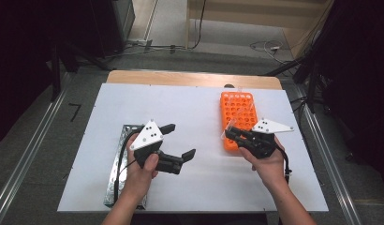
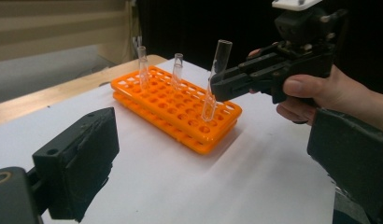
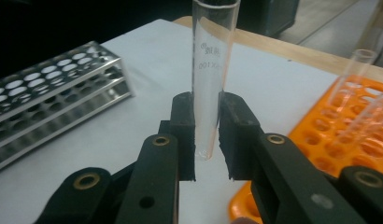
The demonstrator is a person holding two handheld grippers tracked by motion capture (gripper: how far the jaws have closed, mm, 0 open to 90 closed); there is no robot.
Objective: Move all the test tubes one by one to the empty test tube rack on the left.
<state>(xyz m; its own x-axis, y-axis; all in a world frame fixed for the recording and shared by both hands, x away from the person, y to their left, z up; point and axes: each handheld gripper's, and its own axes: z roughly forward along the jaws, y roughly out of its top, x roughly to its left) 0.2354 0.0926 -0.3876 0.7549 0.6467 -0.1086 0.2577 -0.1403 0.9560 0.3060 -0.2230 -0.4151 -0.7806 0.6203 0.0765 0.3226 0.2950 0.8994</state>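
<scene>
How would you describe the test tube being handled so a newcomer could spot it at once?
Start at the orange rack on the right side of the white table. At its near end stands a clear glass test tube, leaning slightly. Unlike the two tubes standing free farther back, it is pinched between the right gripper's black fingers.

Clear glass tube (image 3: 212, 70), upright, over orange rack (image 3: 339, 140)
</scene>
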